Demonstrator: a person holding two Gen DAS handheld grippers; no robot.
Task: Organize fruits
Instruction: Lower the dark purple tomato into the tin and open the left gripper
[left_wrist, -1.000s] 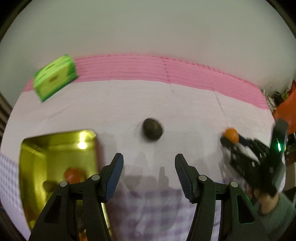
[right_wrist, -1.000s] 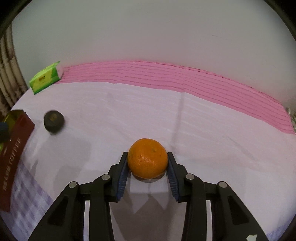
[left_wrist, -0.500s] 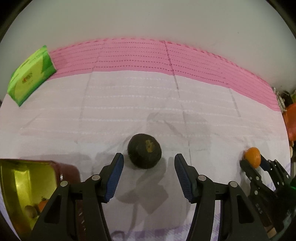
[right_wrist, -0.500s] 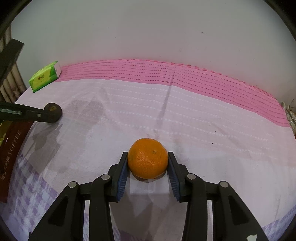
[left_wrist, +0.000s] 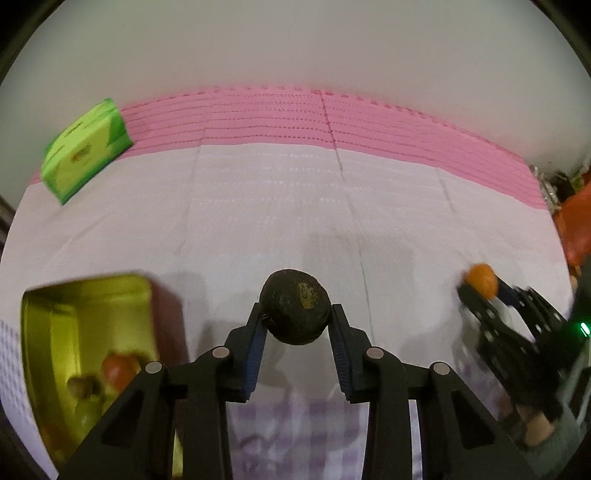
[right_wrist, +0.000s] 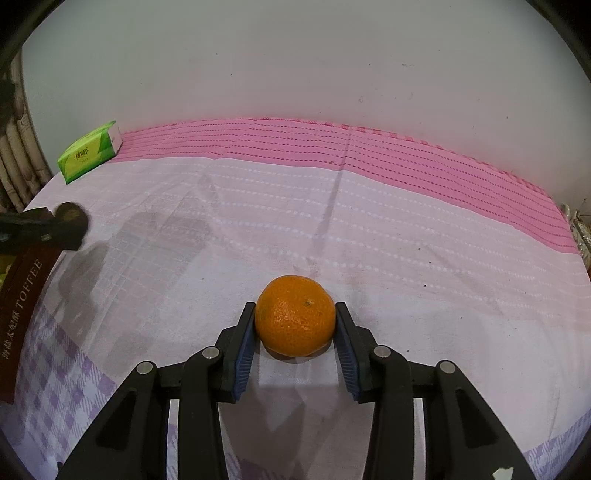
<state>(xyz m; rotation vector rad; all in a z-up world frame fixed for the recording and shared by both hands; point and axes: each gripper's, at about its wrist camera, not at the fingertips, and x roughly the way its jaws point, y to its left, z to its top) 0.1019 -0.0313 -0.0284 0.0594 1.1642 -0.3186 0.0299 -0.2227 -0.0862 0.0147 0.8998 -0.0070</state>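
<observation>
The left gripper (left_wrist: 294, 326) pinches a dark, rough-skinned round fruit (left_wrist: 294, 311) between its blue-padded fingers (left_wrist: 252, 354), one pad pressed against each side, with a pale scar patch on the fruit's upper face turned toward the camera. The pictures do not settle whether the fruit rests on the tablecloth (left_wrist: 266, 206) or hangs just above it. To the left of this gripper sits an open gold-lined tin (left_wrist: 48, 332) with a dark red outer wall; inside its near end lie a reddish-orange fruit (left_wrist: 119, 369) and a brownish one (left_wrist: 82, 387), both blurred. At the far left of the cloth, on the edge of the pink striped band (left_wrist: 258, 114), lies a green tissue pack (left_wrist: 85, 149). The right gripper (right_wrist: 295, 332) clamps a mandarin (right_wrist: 295, 315), its blue pads (right_wrist: 243, 349) tight against the fruit's two sides and a shadow directly beneath it on the white weave. Seen from the left wrist camera, this mandarin and its gripper sit well to the right, near the cloth's right edge. From the right wrist camera the dark fruit appears far off to the left, held beside the tin, whose red side reads "TOFFEE". The near part of the cloth carries a purple check pattern (right_wrist: 70, 398), and a plain pale wall (right_wrist: 295, 55) rises behind the pink band.
</observation>
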